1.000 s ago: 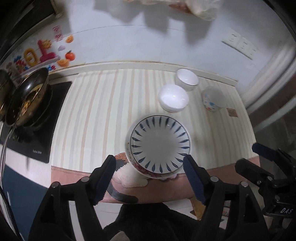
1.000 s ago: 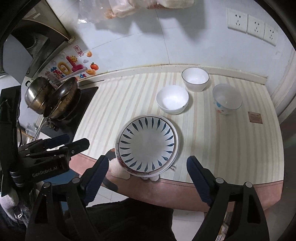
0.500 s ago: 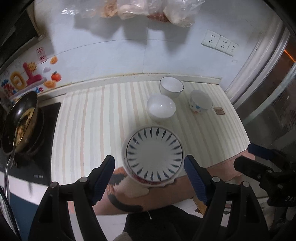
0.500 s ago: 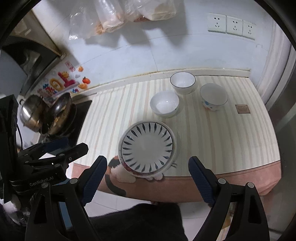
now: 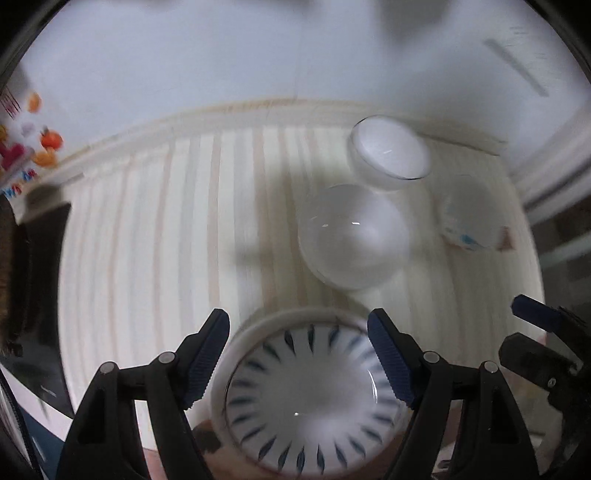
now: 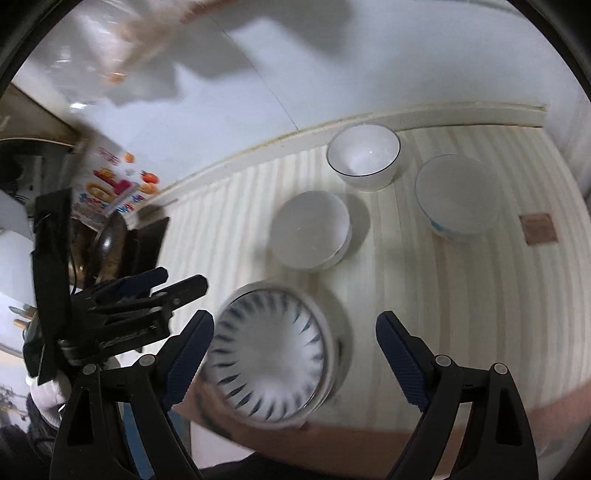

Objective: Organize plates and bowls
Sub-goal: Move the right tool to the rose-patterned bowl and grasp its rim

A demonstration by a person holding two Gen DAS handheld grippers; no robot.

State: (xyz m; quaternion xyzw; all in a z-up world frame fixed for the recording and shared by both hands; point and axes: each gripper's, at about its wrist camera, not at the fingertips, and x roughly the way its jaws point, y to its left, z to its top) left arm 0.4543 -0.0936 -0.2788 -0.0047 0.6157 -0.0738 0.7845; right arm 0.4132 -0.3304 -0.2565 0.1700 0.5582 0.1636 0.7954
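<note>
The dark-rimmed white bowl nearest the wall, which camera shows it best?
The right wrist view: the dark-rimmed bowl appears sharp, its whole rim and inside visible. The left wrist view shows the same bowl smeared by motion blur, its rim only partly traceable.

A home kitchen. A counter (image 6: 461, 295) covered in pale striped liner runs along a white wall (image 6: 332, 74). At left of the right wrist view, a black cooktop (image 6: 147, 243) carries a dark pan (image 6: 109, 240), with colourful fruit stickers (image 6: 110, 188) on the wall above it. Bags of food (image 6: 147, 33) hang at upper left. A patterned plate (image 6: 269, 350) and three bowls (image 6: 364, 155) (image 6: 312, 236) (image 6: 458, 197) sit on the counter.
</note>
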